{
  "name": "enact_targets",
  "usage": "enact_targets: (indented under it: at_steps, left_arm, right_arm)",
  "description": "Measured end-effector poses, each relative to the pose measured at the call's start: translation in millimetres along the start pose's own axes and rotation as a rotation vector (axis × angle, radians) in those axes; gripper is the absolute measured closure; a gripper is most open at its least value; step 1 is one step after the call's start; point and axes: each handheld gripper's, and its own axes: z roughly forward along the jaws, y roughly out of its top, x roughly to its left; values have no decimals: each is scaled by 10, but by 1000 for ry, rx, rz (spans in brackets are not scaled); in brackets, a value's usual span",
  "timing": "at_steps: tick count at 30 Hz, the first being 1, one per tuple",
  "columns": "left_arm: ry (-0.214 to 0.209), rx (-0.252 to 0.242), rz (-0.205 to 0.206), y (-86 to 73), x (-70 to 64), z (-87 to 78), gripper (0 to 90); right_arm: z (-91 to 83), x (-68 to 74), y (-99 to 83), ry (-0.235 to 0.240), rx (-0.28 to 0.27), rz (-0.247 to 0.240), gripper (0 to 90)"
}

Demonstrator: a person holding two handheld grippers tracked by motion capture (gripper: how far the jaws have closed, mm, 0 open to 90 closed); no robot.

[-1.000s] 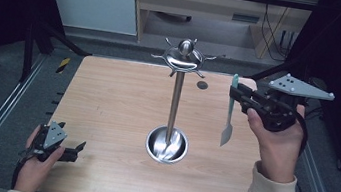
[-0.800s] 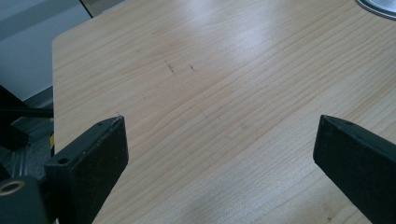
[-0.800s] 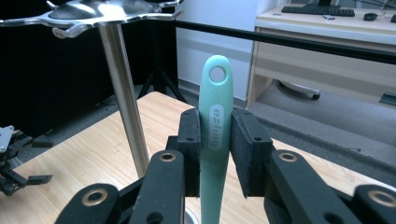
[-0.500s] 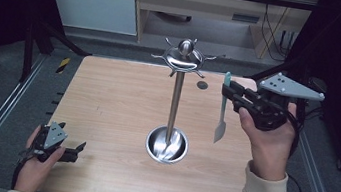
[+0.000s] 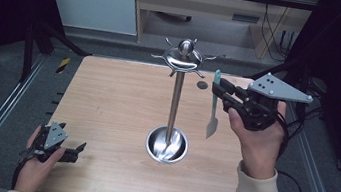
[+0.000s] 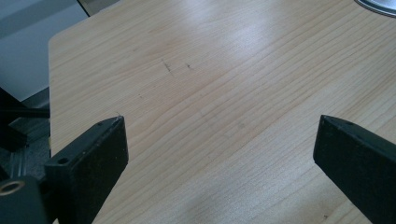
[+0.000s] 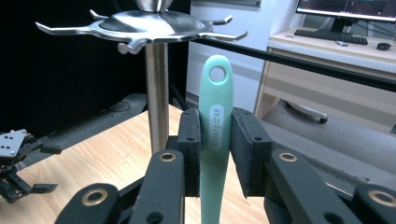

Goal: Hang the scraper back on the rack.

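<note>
high view: a steel hook stand [image 5: 173,101] rises from a round bowl-like base [image 5: 166,145] near the table's [image 5: 107,97] middle; the bowl's contents are hard to make out. the right gripper [image 5: 220,90] holds a mint-handled knife [image 5: 214,107] upright, right of the stand. left gripper view: jaws wide apart over bare wood near the front left corner. right gripper view: jaws clamp the handle, blade cut off below.
</note>
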Motion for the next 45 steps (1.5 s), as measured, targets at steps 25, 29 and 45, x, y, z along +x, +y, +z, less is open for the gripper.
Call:
enact_targets:
  at_steps: [25,29,45]
  left_arm:
    - [0,3,0,-5,-6,2,30]
    - [0,3,0,-6,-6,3,30]
    - [-3,6,2,-6,-10,6,30]
  right_arm:
    - [-118,204,123,45,-32,-60,742]
    - [-123,221,127,49,-21,-61,742]
    - [-96,276,134,62,-2,-74,741]
